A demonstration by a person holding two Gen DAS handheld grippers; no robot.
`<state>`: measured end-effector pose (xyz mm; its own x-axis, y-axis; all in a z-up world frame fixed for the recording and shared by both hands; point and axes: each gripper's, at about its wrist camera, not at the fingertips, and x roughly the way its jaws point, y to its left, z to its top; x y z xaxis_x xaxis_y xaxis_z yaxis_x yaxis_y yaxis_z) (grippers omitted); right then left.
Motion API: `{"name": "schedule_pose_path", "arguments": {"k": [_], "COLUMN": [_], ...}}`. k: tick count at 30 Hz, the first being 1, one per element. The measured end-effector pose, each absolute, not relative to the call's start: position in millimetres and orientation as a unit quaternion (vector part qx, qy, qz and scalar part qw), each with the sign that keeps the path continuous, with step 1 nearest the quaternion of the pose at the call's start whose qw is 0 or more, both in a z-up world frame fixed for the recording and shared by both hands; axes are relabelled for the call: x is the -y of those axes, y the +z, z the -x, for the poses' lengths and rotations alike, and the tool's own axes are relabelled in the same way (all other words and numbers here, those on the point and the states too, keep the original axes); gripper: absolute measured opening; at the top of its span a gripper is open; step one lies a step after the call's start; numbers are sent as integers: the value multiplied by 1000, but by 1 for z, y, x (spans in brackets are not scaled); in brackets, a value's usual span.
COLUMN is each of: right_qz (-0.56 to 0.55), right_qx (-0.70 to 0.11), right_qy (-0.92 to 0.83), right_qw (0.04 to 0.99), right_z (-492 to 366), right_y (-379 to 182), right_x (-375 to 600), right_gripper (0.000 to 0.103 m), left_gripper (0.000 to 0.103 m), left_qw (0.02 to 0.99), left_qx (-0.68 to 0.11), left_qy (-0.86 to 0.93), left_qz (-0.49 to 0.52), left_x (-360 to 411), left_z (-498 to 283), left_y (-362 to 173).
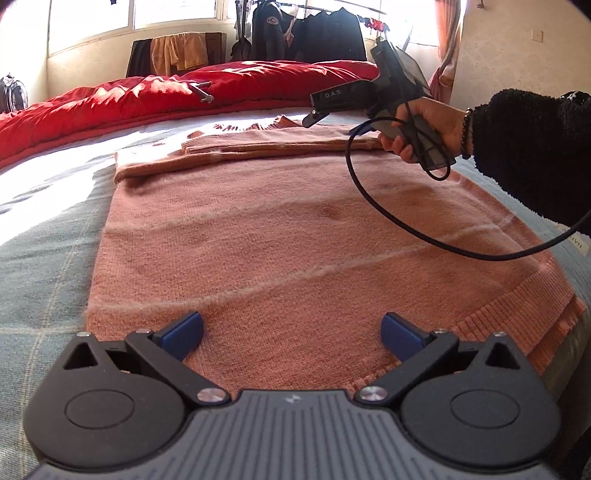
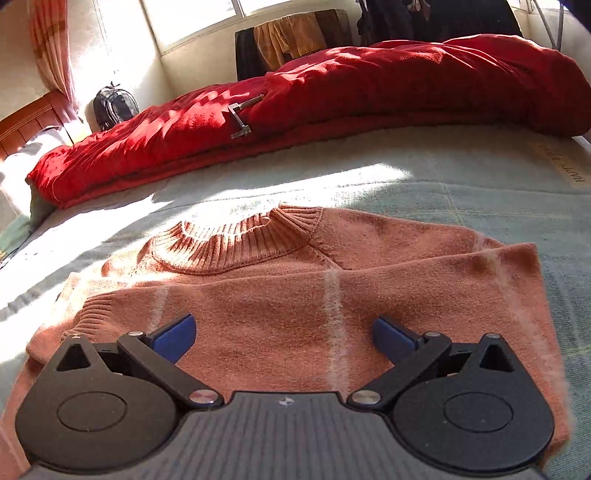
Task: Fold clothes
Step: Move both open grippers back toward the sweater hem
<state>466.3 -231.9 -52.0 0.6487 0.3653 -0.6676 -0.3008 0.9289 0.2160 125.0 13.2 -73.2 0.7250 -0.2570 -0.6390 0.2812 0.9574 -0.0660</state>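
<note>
A salmon-pink knit sweater [image 1: 280, 240] lies flat on the bed, its sleeves folded across the chest and its ribbed hem nearest the left wrist camera. My left gripper [image 1: 291, 332] hovers open over the hem end, nothing between its blue pads. My right gripper [image 2: 282, 334] stands open above the folded sleeve, just short of the ribbed collar [image 2: 236, 240]. In the left wrist view the right gripper [image 1: 314, 116] appears at the sweater's far end, held by a hand [image 1: 421, 129] in a black fleece sleeve, its cable looping over the knit.
The bed has a pale blue-green checked cover [image 1: 44, 266]. A bunched red quilt [image 2: 332, 96] lies along the far side with a metal clamp [image 2: 242, 116] on it. Clothes hang by the window [image 1: 306, 33]. A dark backpack [image 2: 114, 105] sits by the wall.
</note>
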Motion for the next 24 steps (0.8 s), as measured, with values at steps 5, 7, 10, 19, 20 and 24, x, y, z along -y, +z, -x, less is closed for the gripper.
{"name": "schedule_pose_path", "arguments": {"k": [5,7,10,19,20,24], "right_qz": [-2,3,8,26,28,36], "right_qx": [-340,-359,-393,-411,-415,-427], "right_qy": [200,195,176,144,142,137], "right_qw": [919,913,903,900,898,893], "right_z": [-427,-422,-419,-339,-328,-279], "right_y": [-28,-35,-45,-2,0,-10], "right_x": [229,230,231,244,247,257], "right_gripper": [103,103,103,103,103,103], "left_gripper": [102,102,102,102,102,102], "left_qw": [929,928,927,932,932,930], "left_qx": [-342,-345,-350,-340,-340,-342], "left_qy": [-141,-137,-134,-123,-125,-133], "left_qz": [-19,-21,-21,-19,-18,-21], "left_x": [-12,-11,-13,-15,-14,-10], "left_z": [-124,-124,-121,-102,-101,-100], "left_y": [-73,-73,-70,-49,-49,-51]}}
